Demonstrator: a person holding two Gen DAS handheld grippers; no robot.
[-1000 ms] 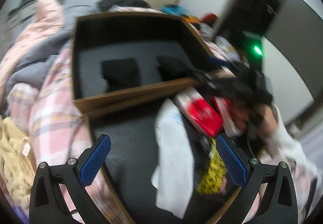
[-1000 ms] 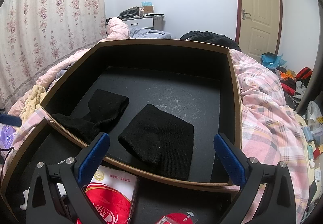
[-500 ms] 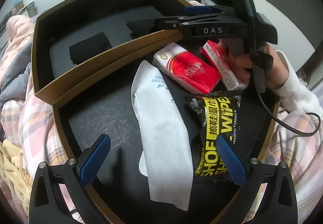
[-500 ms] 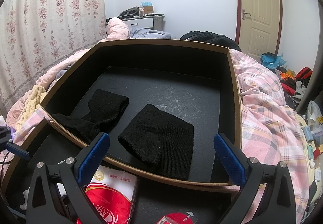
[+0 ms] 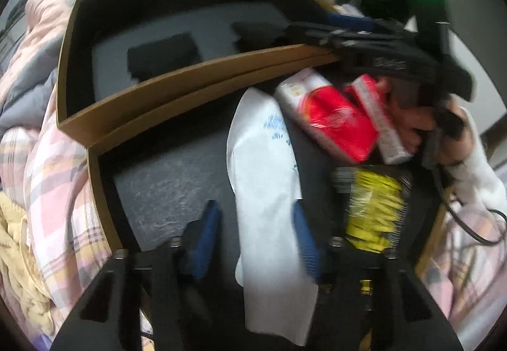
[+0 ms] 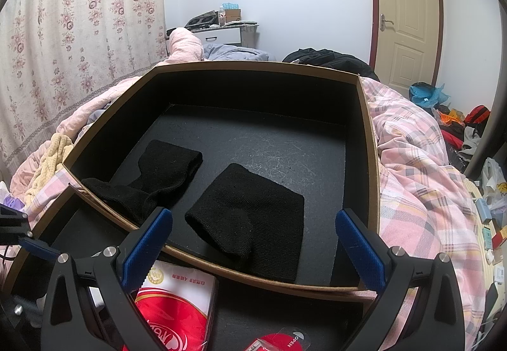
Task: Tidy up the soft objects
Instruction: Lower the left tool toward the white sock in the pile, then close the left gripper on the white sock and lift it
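Observation:
In the left wrist view a white cloth (image 5: 269,192) lies lengthwise in the near box (image 5: 104,167). My left gripper (image 5: 256,240) straddles its near half, jaws narrowed on either side of it; the blur hides whether the pads press it. Beside it lie a red tissue pack (image 5: 329,119) and a yellow-and-black wipe pack (image 5: 374,208). My right gripper (image 6: 253,243) is open and empty, held over the edge between the boxes, and shows in the left wrist view (image 5: 364,37). Two black socks (image 6: 164,173) (image 6: 253,218) lie in the far box (image 6: 369,145).
Both boxes sit on a bed with a pink plaid quilt (image 6: 418,180). A cream knit blanket (image 5: 16,240) lies left of the boxes. A floral curtain (image 6: 63,50) hangs on the left, a door (image 6: 405,15) stands at the back right, and clutter (image 6: 469,123) lies on the floor.
My left gripper's jaws have closed in from wide open to narrow around the white cloth, and it has moved lower and closer to it. The right gripper has not moved.

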